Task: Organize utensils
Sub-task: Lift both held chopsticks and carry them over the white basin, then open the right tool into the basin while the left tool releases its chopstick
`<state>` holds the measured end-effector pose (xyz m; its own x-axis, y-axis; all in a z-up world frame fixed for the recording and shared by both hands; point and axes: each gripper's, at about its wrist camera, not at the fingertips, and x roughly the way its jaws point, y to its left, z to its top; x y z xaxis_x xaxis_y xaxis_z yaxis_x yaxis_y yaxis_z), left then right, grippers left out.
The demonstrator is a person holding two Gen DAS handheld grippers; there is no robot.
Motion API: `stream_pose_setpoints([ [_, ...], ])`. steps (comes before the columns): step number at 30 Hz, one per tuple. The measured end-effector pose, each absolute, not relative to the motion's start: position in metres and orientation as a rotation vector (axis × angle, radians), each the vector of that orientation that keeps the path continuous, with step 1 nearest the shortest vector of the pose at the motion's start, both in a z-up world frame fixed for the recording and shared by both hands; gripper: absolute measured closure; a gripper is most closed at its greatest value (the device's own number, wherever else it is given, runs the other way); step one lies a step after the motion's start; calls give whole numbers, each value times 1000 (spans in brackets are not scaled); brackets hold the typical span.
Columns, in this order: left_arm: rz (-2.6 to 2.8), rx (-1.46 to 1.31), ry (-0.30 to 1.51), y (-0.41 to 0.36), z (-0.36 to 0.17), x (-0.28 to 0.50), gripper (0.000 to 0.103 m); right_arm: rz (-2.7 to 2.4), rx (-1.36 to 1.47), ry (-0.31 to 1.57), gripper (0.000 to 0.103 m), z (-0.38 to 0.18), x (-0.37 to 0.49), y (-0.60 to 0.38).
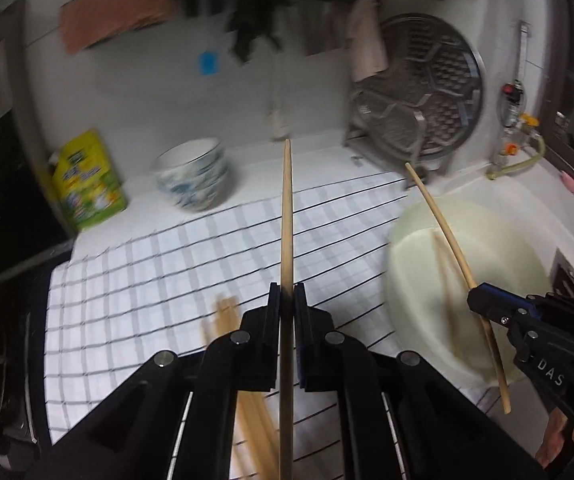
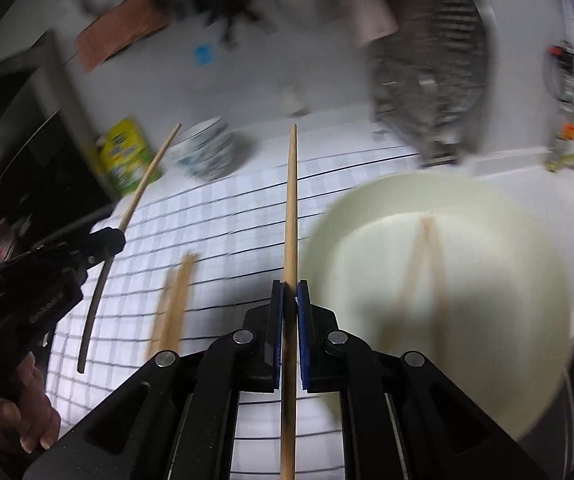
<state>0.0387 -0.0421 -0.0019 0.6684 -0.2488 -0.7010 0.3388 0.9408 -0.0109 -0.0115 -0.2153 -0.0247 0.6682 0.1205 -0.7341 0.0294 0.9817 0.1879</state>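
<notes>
Over the checked cloth [image 1: 167, 264] — slim wooden chopsticks [image 1: 287, 216], each claw-pinched.

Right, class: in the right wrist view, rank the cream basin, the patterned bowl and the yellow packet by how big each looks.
1. Cream basin, by far the largest, though nearest the camera.
2. Patterned bowl.
3. Yellow packet, close to the bowl in apparent size, so this order is unsure.

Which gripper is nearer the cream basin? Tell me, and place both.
Right. The right gripper, shut on a chopstick, sits at the cream basin's near rim. The left gripper, also holding a chopstick, hangs over the checked cloth, farther from it.
</notes>
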Motion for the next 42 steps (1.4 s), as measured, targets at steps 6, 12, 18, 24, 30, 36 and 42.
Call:
stream_pose_setpoints([
  [6, -473, 168, 731, -139, 6, 36, 95, -77, 249, 815, 96, -23, -26, -294],
  [12, -530, 228, 753, -216, -18, 40, 95, -113, 296, 835, 96, -44, -24, -349],
  [18, -512, 280, 801, -244, -47, 47, 95, -83, 334, 891, 96, -74, -12, -366],
  [24, -474, 317, 845, -254, -68, 54, 95, -60, 335, 929, 96, -91, -2, -369],
  [30, -444, 332, 855, -255, -70, 54, 75, -71, 351, 940, 96, -98, -4, -379],
  [36, -398, 300, 807, -243, -55, 51, 36, -79, 349, 910, 89, -88, -12, -382],
  [42, -374, 278, 793, -226, -40, 47, 36, -66, 336, 895, 84, -76, -18, -372],
])
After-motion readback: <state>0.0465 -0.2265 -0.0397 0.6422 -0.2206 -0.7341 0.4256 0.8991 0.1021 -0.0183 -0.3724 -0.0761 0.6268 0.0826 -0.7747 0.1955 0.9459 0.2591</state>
